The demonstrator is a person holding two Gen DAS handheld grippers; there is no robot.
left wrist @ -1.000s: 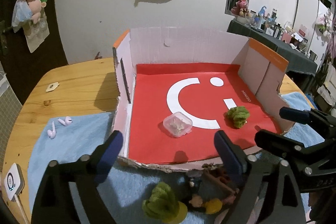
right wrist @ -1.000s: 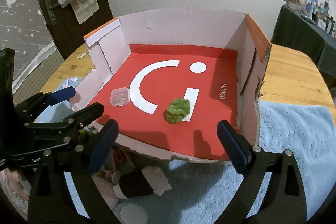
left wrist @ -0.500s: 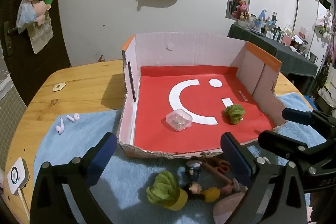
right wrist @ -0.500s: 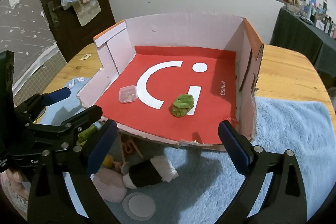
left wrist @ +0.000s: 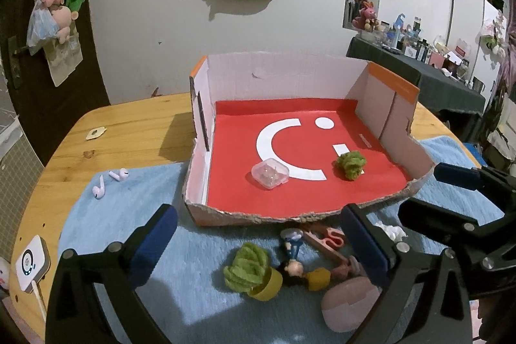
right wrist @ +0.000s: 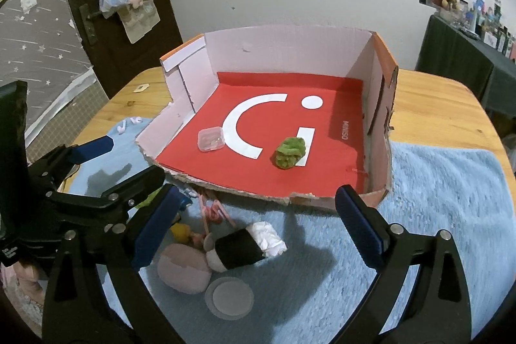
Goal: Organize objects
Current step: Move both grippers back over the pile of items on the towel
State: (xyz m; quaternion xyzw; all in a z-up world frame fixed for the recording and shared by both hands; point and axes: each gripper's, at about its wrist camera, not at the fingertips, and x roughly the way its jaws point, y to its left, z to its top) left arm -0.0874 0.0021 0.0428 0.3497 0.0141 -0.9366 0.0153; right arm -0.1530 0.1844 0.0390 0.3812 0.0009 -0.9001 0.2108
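A cardboard box [left wrist: 290, 76] with a red floor holds a clear plastic case [left wrist: 270, 172] and a green fuzzy clump [left wrist: 350, 164]; both also show in the right wrist view, case [right wrist: 211, 139] and clump [right wrist: 290, 152]. In front of the box, on a blue towel [left wrist: 106, 215], lie a green-topped yellow toy [left wrist: 253, 271], a small figure [left wrist: 306, 274], pink scissors [left wrist: 329, 239] and a pink pouch [left wrist: 348, 305]. My left gripper [left wrist: 258, 244] is open above them. My right gripper [right wrist: 258, 223] is open over a black-and-white plush roll [right wrist: 245, 245].
Two earbuds [left wrist: 108, 181] lie on the towel at left, a small white device [left wrist: 30, 263] near the table's left edge. A round clear lid [right wrist: 229, 297] sits by the pink pouch [right wrist: 183, 271]. The wooden table [right wrist: 429, 108] extends right of the box.
Both grippers have drawn back from the box, so more of the towel and the toys in front shows. The left gripper's jaws have spread wider.
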